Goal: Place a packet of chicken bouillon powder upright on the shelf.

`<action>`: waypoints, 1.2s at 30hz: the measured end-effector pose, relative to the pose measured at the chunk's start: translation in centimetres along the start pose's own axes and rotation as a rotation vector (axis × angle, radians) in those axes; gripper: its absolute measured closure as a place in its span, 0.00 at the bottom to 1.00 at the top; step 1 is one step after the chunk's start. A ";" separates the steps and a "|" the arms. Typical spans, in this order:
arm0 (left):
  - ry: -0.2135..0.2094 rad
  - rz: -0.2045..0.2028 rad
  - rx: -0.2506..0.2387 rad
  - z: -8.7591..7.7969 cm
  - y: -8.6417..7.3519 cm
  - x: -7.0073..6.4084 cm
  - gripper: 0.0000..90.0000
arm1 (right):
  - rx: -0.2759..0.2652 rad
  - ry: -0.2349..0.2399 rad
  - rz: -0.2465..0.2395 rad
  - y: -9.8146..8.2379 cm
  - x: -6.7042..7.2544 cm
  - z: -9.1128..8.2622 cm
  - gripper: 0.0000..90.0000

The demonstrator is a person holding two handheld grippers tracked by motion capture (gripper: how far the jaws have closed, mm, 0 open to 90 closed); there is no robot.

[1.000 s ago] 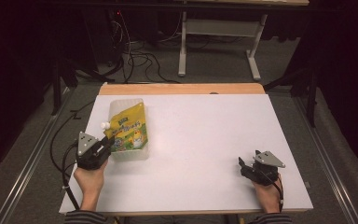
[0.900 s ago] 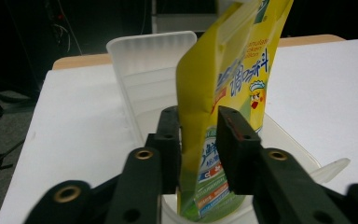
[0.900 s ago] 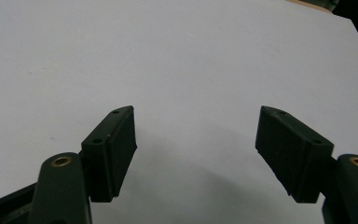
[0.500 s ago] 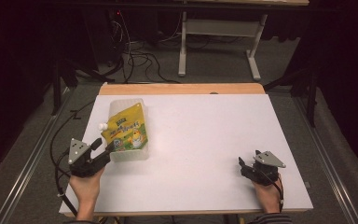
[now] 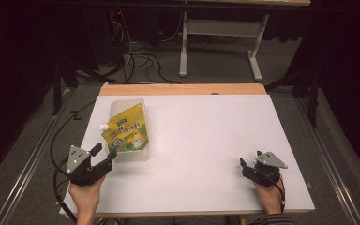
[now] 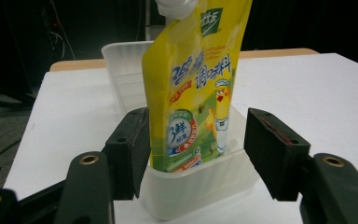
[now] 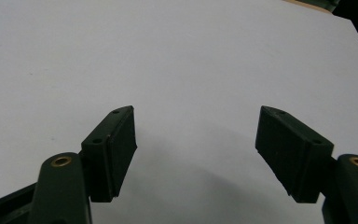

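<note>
A glossy yellow spouted pouch (image 6: 193,88) with blue lettering, a cartoon chick and a white cap is leaning in a clear plastic tub (image 5: 130,157) at the white desk's (image 5: 206,136) left side. The left gripper (image 5: 104,153), just opening, is released beside the tub; the right gripper (image 5: 243,163) is resting open, holding nothing.

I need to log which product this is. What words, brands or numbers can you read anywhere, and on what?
"3鲜", in the round badge low on the yellow pouch.
Large blue and red characters across the pouch's middle: too blurred to read surely.
Green logo at the pouch's top corner: white characters, unreadable.
Small print along the pouch's bottom: too small.
Clear tub, table and both grippers: no text.
</note>
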State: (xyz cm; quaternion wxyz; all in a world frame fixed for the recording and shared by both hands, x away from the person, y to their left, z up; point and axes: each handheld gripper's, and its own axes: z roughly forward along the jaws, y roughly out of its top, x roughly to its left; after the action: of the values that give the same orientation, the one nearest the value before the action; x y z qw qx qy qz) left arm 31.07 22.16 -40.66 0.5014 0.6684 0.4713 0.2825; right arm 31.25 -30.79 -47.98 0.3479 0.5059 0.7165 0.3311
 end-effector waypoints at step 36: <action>-0.078 0.020 -0.012 0.1 -1.1 -4.1 0.34 | -0.001 0.001 0.000 0.0 0.0 0.0 0.32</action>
State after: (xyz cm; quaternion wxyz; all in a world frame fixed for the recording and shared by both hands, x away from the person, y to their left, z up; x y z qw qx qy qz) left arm 29.16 18.38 -41.33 0.5207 0.6804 0.4429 0.2642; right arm 31.24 -30.78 -47.98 0.3479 0.5054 0.7166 0.3316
